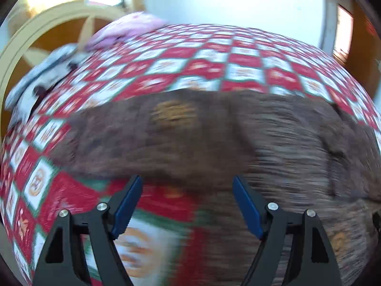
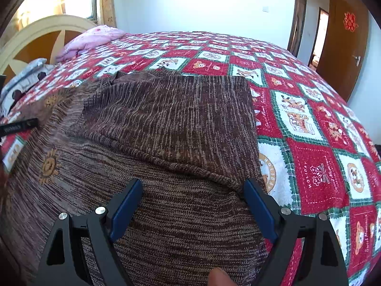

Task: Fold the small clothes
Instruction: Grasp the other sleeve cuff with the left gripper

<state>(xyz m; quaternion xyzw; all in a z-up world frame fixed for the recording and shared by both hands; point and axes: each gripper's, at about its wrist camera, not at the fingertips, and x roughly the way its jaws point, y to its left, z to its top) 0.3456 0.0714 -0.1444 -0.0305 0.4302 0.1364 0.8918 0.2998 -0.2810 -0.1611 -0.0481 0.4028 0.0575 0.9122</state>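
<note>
Looking through the left wrist camera first, everything is smeared. One brown sweater (image 1: 214, 138) lies on the bed (image 1: 214, 54), on top of the red and white checked quilt. The left gripper (image 1: 187, 205) has its two blue fingers (image 1: 128, 205) spread apart, with nothing between them; they hang over the near edge of the sweater. Past the sweater, near the headboard (image 1: 47, 31), there is one pink pillow (image 1: 128, 31) and one grey pile of cloth (image 1: 40, 78).

The right wrist camera is sharp. The same sweater (image 2: 166, 143) lies flat, and one flap (image 2: 181, 116) is already folded over its body. The right gripper (image 2: 193, 209) is also let go, fingers (image 2: 259, 209) wide, just above the sweater beside that flap. One fingertip of the person (image 2: 220, 276) shows at the bottom.

I think the folding has begun but is not done: one fold is in, and the left side with its two sun pictures (image 2: 48, 165) still lies spread out. I count one garment being folded.
</note>
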